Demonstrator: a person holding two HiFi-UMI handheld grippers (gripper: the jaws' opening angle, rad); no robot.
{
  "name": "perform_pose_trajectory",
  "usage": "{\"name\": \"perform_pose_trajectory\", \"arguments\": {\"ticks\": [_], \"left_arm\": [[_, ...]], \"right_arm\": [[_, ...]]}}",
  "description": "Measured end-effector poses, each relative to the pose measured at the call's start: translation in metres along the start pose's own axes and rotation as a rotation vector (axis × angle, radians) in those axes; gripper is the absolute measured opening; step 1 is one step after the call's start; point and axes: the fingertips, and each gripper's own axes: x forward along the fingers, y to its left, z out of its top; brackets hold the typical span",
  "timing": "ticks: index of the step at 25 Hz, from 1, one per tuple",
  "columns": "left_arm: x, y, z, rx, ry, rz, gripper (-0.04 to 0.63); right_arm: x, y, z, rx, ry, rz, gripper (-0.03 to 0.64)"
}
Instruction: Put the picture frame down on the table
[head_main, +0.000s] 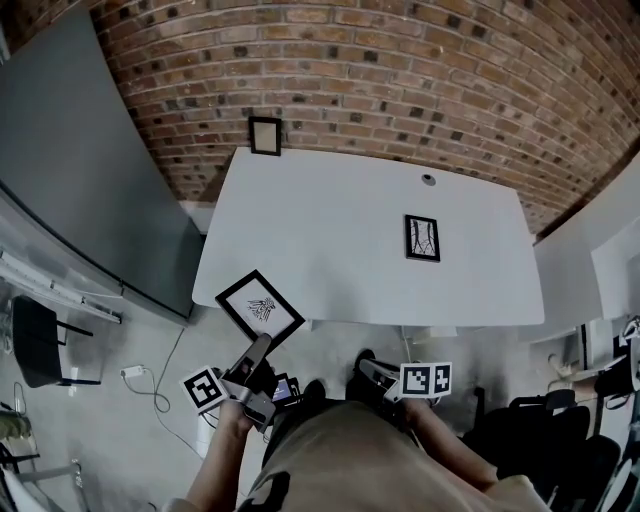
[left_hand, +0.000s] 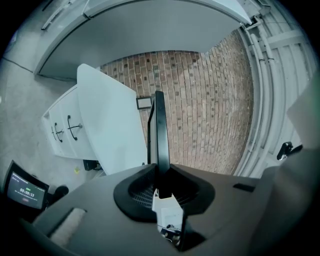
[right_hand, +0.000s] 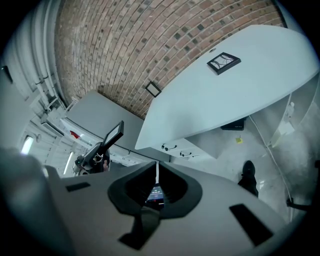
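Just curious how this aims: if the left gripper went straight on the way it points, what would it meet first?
The left gripper holds the picture frame ahead of it, seemingly above the white table. So probably the brick wall first, near the small black frame there; depth is unclear.

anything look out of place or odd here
Nothing spilled or broken. One picture frame is off the table, clamped in the left gripper past its near left corner; a second frame lies flat on it.

A brick wall (head_main: 400, 60) behind, a small dark frame (head_main: 265, 135) against it — grey panel (head_main: 90, 170) at the left.
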Motion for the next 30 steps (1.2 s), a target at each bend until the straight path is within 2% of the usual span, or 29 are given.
{"name": "perform_pose_trajectory", "arguments": {"ticks": [14,22,25,30], "left_arm": [[0.040,0.003,-0.018,-0.017,0.123,0.028,0.057],[0.056,0.008,-0.033,-0.021,0.182,0.020,0.057],[0.059,0.006,-0.035,-0.023,0.176,0.010,0.057],[0.058,0.001,-0.029,-0.013,0.139,-0.004,0.057]], "right_arm": [[-0.004,-0.010,-0.008,-0.016,0.005,-0.075,0.014],[-0.019,-0.023,-0.016,0.048,-0.022,-0.114,0.014],[-0.020,-0.026,-0.010,0.046,-0.034,-0.114,0.014],[-0.011,-0.018,-0.003,-0.033,0.013,-0.097,0.014]]}}
